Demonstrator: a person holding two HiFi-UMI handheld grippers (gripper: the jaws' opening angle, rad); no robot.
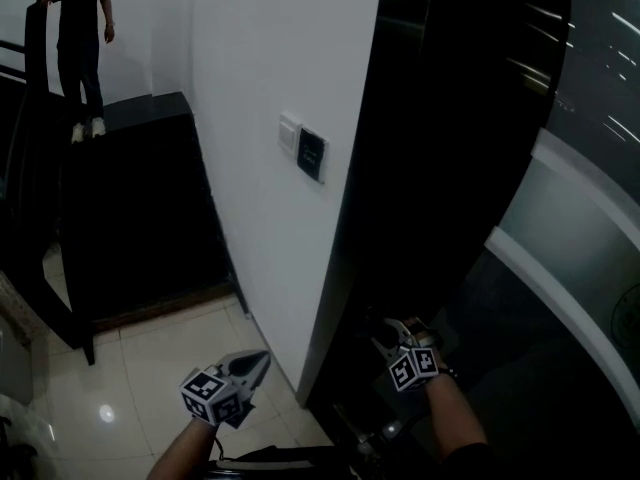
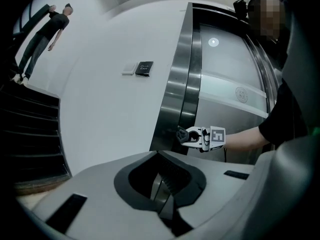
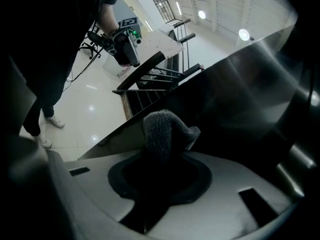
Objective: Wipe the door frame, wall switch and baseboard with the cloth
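Observation:
My right gripper (image 1: 385, 336) is shut on a grey fuzzy cloth (image 3: 165, 133), low down against the dark, glossy door frame (image 1: 370, 218). The left gripper view shows that gripper (image 2: 184, 135) from the side, with the cloth (image 2: 181, 134) touching the metal frame (image 2: 182, 84). My left gripper (image 1: 258, 366) hangs shut and empty over the tiled floor, near the foot of the white wall. Higher on the wall sit a white wall switch (image 1: 289, 133) and a dark panel (image 1: 312, 154) side by side.
A person (image 1: 80, 38) stands at the top of a dark staircase with a black railing (image 1: 40, 168) at left. A curved glass door (image 1: 570, 248) lies to the right of the frame. Pale floor tiles (image 1: 130, 388) spread below the wall.

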